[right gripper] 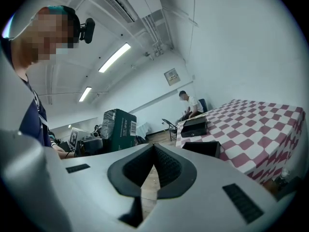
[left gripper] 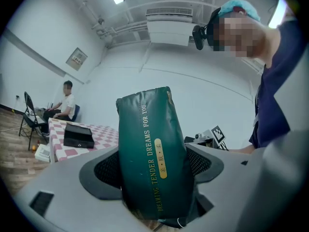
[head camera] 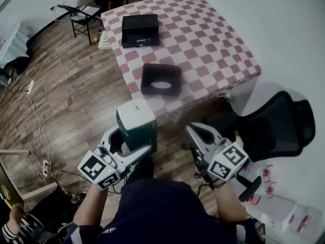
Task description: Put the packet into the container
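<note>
Head view looks steeply down; both gripper views look low and level, all sharing the checkered table (head camera: 203, 39).

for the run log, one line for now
left tongs: shut on packet | right tongs: shut, empty | near container: on table

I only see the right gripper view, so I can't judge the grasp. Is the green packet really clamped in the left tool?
Observer: Yes. The left tool has its jaws pressed on both sides of the packet.
Operator: Is the near container free to take it?
Observer: The near black container is open on top, with something pale lying inside.
Operator: Is the packet over it?
Observer: No, the packet is short of the table, over the wooden floor.
</note>
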Motion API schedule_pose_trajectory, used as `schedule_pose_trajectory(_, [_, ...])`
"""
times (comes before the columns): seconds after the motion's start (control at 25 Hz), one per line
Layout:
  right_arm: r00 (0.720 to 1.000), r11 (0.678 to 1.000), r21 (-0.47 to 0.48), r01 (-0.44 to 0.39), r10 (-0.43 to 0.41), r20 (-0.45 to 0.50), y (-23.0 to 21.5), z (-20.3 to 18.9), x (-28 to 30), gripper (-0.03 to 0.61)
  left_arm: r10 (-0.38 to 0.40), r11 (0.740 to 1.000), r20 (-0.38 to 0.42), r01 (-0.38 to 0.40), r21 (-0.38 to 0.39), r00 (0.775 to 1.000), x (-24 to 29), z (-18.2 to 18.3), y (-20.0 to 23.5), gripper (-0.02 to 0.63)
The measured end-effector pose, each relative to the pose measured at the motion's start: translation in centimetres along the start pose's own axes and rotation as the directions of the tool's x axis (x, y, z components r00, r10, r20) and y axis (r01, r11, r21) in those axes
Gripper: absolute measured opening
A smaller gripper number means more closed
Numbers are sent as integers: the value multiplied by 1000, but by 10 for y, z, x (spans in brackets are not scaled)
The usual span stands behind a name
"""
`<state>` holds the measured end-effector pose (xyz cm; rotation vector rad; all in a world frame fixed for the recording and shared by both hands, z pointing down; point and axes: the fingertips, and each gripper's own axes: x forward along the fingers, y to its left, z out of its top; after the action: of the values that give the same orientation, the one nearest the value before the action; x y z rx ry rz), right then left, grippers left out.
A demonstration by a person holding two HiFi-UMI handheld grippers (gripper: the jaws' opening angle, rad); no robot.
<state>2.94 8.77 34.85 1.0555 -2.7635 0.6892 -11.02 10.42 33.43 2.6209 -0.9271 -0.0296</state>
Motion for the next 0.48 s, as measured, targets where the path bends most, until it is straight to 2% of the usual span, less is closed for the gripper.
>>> schedule_pose_trajectory(0.24, [998,997,36,63,-62,-21,-30,26,63,15,-61,998,-29,60,-9,998,23,28,77,431])
schedule_pose_trajectory(0.48, [994,993,59,107,-107,-14,-54,46,95,15,-101,995,-54,102,13,993,51,45,126,430])
